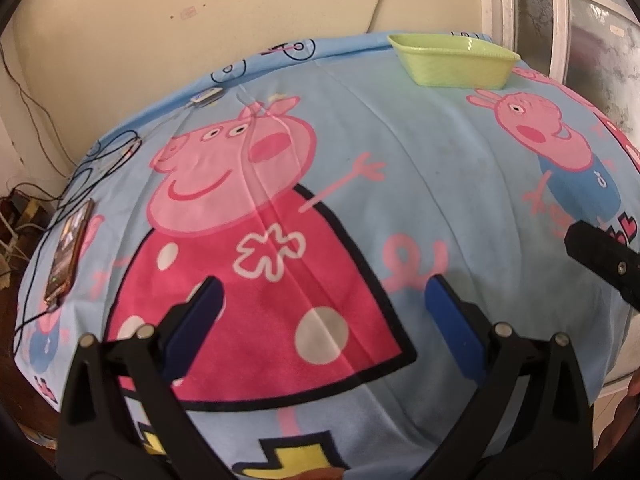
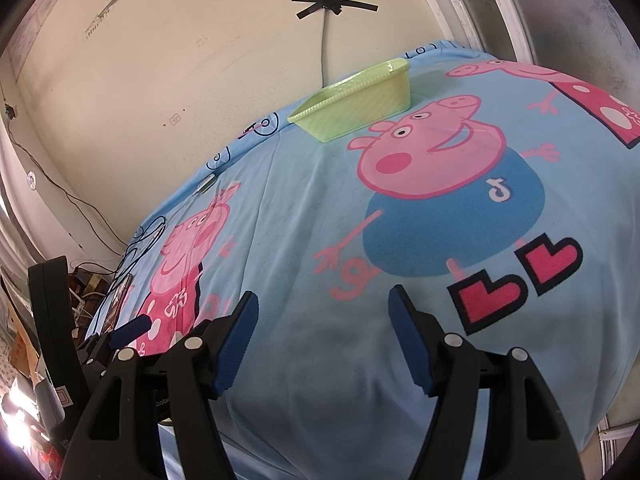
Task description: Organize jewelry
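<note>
Left wrist view: soft blue cartoon-pig cloth [image 1: 440, 184] covers the table, creased down the middle. Pale green ribbed plastic basket [image 1: 456, 62], rectangular with flared walls, sits at the far edge by the wall. Glossy phone [image 1: 68, 248] lies flat at the left edge, thin black cables [image 1: 100, 160] beside it. Left gripper [image 1: 322, 312] and right gripper [image 2: 322, 340] both spread wide, blue pads holding nothing. Can't make out any jewelry.
</note>
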Available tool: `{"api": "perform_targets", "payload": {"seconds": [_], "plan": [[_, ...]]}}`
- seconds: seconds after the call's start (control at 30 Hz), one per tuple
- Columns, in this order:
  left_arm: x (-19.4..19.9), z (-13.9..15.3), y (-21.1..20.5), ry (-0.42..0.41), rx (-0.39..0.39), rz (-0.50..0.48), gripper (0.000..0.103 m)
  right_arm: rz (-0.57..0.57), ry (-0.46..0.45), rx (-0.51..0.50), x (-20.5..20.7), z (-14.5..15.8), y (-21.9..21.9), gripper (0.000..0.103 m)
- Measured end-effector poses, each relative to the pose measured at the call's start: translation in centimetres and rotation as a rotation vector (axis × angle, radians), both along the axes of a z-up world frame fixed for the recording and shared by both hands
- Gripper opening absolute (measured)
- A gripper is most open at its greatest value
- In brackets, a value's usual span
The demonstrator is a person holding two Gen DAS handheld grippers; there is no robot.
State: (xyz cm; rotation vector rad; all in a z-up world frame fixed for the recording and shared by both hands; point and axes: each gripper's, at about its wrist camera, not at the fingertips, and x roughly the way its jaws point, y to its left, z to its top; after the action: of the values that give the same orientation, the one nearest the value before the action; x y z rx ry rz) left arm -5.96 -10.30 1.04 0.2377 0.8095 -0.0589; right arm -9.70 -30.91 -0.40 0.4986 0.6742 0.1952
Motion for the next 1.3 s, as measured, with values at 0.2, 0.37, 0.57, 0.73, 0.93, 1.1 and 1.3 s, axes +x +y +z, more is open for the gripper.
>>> {"api": "perform_targets", "payload": {"seconds": [0.2, 0.37, 0.57, 0.73, 0.93, 1.1, 1.3], "plan": [[-0.1, 0.0, 0.3, 0.012, -0.018, -0.012, 0.097, 0.002, -0.001, 0.000, 0.0, 0.0, 0.0, 0.043], [0.0, 0.0, 0.2, 0.018, -0.014, -0.011, 0.097, 0.003, -0.001, -0.001, 0.1, 0.0, 0.0, 0.043], [0.1, 0.1, 0.3, 0.027, -0.013, -0.012, 0.097, 0.001, -0.001, -0.009, 0.1, 0.1, 0.1, 0.044], [-0.4, 1.0, 0.7, -0.007, -0.017, 0.015, 0.097, -0.052, -0.044, -0.115, -0.7, 1.5, 0.5, 0.044], [-1.0, 2.1, 0.7, -0.030, -0.031, 0.001, 0.097, -0.077, -0.104, -0.161, -1.3, 2.5, 0.4, 0.044], [-1.2, 2.4, 0.5, -0.035, -0.030, -0.003, 0.097, -0.081, -0.093, -0.155, -1.1, 2.3, -0.1, 0.044], [-1.3, 2.3, 0.3, -0.031, -0.037, -0.029, 0.097, -0.079, -0.082, -0.150, -1.2, 2.0, -0.4, 0.044]]}}
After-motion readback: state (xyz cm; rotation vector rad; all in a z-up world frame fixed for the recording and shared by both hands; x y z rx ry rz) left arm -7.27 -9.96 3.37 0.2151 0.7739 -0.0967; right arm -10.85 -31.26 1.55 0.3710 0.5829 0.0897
